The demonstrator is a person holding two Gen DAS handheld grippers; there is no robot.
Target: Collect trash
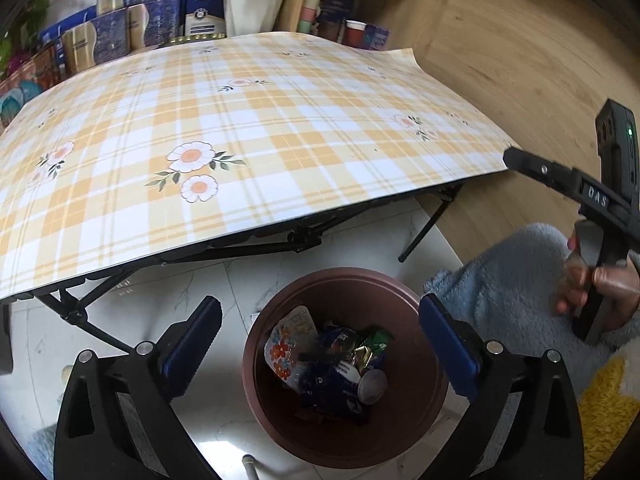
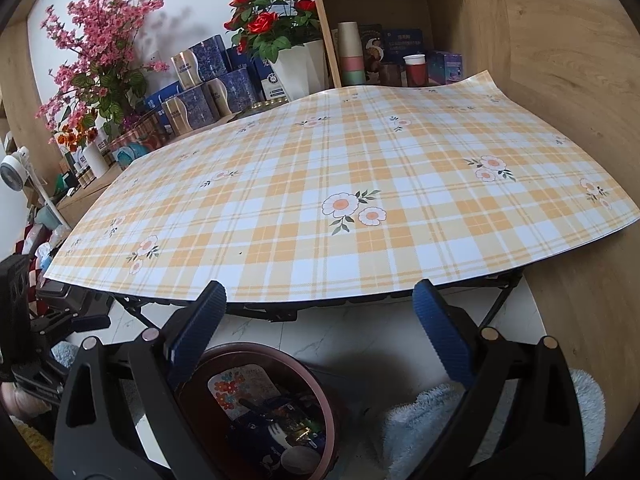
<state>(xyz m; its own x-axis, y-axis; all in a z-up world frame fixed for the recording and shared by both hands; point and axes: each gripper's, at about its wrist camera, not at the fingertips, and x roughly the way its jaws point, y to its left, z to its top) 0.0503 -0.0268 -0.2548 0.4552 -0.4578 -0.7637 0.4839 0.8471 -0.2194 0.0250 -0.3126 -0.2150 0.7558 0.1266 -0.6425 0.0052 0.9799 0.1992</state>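
A brown round bin point(image 1: 424, 408) stands on the white floor below the table's front edge. It holds trash: a flowered packet point(image 1: 286, 340), blue wrappers point(image 1: 332, 384), a gold-green wrapper point(image 1: 368, 346), a white plastic fork point(image 1: 347, 372). My left gripper point(image 1: 320, 340) is open and empty, right above the bin. My right gripper point(image 2: 320, 332) is open and empty, above the bin's right side point(image 2: 326, 412), near the table edge. It also shows in the left wrist view point(image 1: 572, 184). The checked tablecloth point(image 1: 248, 128) bears nothing.
The folding table has black legs point(image 1: 424, 228) under it. Boxes point(image 2: 200, 80), flower pots point(image 2: 296, 64) and cups point(image 2: 414, 68) stand on shelves behind the table. A wooden wall point(image 2: 560, 60) is to the right. A yellow rug point(image 1: 608, 412) lies at my right.
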